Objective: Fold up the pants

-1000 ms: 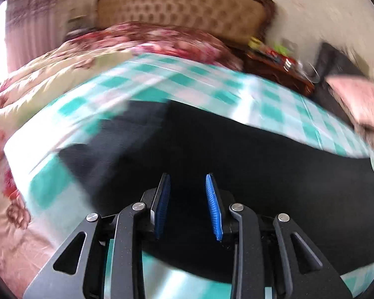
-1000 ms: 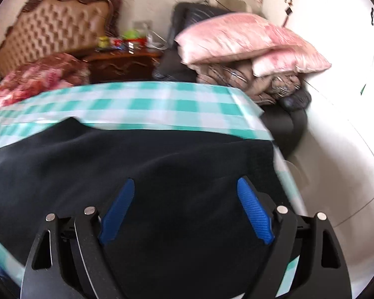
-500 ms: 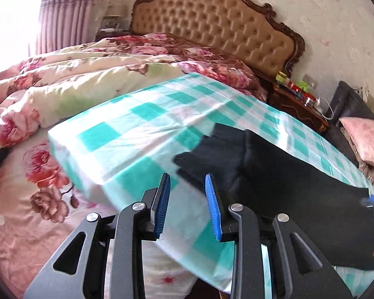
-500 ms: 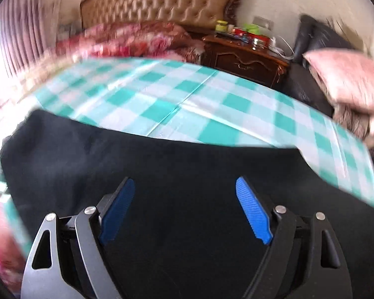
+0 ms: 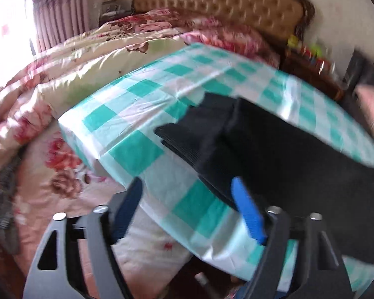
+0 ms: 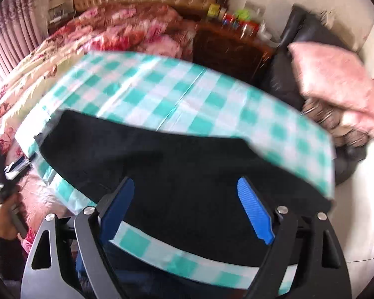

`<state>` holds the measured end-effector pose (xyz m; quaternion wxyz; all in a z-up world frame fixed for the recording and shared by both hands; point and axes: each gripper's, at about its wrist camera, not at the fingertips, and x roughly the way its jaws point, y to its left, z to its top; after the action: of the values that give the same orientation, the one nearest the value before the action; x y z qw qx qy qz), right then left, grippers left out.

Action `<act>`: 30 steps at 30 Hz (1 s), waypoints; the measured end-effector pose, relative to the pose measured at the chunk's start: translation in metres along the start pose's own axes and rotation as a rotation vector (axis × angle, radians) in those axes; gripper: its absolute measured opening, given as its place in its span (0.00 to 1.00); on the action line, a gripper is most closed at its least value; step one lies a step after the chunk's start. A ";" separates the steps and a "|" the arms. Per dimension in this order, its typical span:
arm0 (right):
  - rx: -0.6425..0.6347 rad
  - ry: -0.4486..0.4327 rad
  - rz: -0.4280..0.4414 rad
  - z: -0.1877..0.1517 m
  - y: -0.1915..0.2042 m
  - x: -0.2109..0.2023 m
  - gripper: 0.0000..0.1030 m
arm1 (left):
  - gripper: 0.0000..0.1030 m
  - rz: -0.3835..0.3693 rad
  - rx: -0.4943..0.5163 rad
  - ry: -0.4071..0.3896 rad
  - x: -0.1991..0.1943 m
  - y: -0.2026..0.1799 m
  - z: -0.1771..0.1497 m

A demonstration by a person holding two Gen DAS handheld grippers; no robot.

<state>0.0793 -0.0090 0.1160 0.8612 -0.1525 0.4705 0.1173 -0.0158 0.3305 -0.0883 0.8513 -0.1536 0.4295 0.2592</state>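
- Both tools are spread wide, holding nothing: left tool [image 5: 187,206], right tool [image 6: 184,206].
- The pants [image 6: 162,164] lie flat on the counter [image 6: 162,94] just ahead of your right tool.
- They're probably soft, light and floppy, so pinch the ribbed cuff end [image 5: 187,139], ahead of your left tool.

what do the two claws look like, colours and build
Both match: the left claw and right claw have black angular frames with triangular cut-outs, silver round bolts, and blue ribbed pads lining each finger. No cables or markings show.
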 end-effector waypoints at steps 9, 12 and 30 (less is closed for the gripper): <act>0.035 -0.041 0.109 -0.006 -0.059 -0.061 0.83 | 0.81 0.141 0.249 0.070 -0.018 -0.108 -0.005; 0.017 -0.056 0.160 -0.010 -0.059 -0.065 0.83 | 0.81 0.124 0.299 0.067 -0.019 -0.128 -0.008; -0.016 -0.090 0.220 -0.003 -0.034 -0.065 0.83 | 0.82 0.108 0.327 0.061 -0.018 -0.134 -0.016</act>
<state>0.0540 -0.0453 0.1749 0.8621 -0.1017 0.4443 0.2215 0.0414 0.2070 -0.0778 0.8363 0.0023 0.4992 0.2266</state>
